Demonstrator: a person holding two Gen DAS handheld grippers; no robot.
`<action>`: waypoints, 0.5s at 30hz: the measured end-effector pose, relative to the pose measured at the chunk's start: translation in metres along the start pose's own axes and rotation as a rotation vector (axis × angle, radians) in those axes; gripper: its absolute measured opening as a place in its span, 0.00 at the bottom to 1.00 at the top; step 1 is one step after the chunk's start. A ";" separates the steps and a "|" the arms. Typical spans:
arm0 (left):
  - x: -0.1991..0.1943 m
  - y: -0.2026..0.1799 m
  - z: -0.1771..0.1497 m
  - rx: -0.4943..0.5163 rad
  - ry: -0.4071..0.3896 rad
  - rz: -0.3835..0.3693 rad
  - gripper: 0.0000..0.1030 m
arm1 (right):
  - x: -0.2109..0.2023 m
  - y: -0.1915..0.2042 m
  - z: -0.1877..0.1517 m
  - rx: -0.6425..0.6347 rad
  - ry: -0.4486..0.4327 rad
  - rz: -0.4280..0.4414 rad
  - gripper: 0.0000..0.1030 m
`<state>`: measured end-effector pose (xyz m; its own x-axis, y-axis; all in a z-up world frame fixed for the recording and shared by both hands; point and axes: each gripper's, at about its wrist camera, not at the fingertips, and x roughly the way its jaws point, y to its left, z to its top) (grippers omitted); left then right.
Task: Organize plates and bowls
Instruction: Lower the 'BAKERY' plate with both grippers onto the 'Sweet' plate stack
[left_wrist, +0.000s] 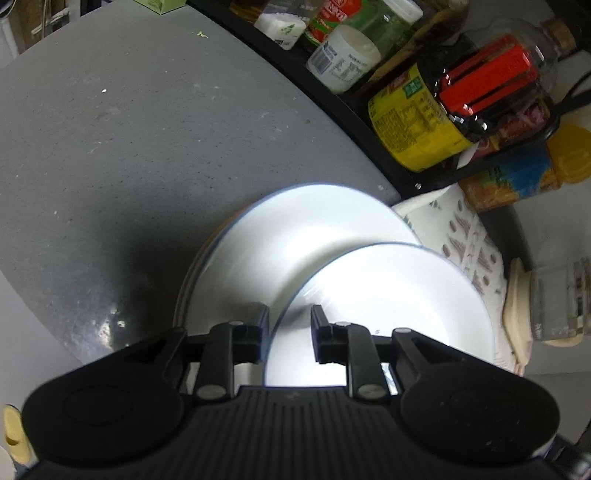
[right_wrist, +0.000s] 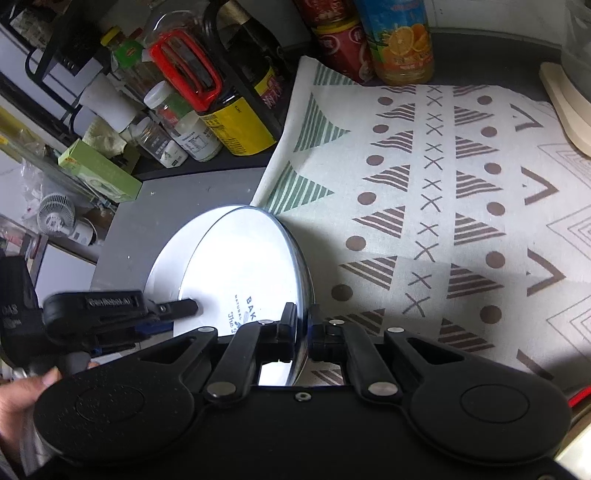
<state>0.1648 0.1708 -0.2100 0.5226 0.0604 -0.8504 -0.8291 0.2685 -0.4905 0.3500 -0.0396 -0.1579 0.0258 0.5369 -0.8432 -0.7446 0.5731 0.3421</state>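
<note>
In the left wrist view a white blue-rimmed plate (left_wrist: 384, 310) stands tilted, its rim between the jaws of my left gripper (left_wrist: 290, 325), which are a little apart around it. Behind it a second white plate (left_wrist: 306, 229) lies on a stack on the grey counter (left_wrist: 129, 147). In the right wrist view my right gripper (right_wrist: 303, 328) is shut on the edge of the tilted plate (right_wrist: 236, 266), whose printed underside faces the camera. The left gripper (right_wrist: 177, 308) reaches that plate from the left. The other white plate (right_wrist: 166, 251) shows behind it.
A black rack (left_wrist: 332, 99) of bottles and jars lines the counter's far edge, also in the right wrist view (right_wrist: 207, 92). A patterned cloth (right_wrist: 443, 206) lies to the right, with juice bottles (right_wrist: 399, 37) behind it and a cream-based appliance (right_wrist: 565, 99) at far right.
</note>
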 end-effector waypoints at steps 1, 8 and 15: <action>-0.001 -0.001 0.000 0.005 -0.005 -0.004 0.23 | 0.001 0.000 0.000 -0.005 0.003 -0.002 0.06; -0.009 -0.001 -0.004 0.010 -0.026 0.026 0.27 | 0.004 -0.004 0.000 -0.001 0.013 0.015 0.06; -0.038 -0.008 -0.004 0.110 -0.109 0.081 0.56 | 0.010 -0.006 -0.002 0.011 0.015 0.020 0.05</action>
<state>0.1501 0.1621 -0.1745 0.4785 0.1885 -0.8576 -0.8457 0.3618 -0.3924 0.3539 -0.0388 -0.1693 0.0010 0.5392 -0.8422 -0.7375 0.5692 0.3635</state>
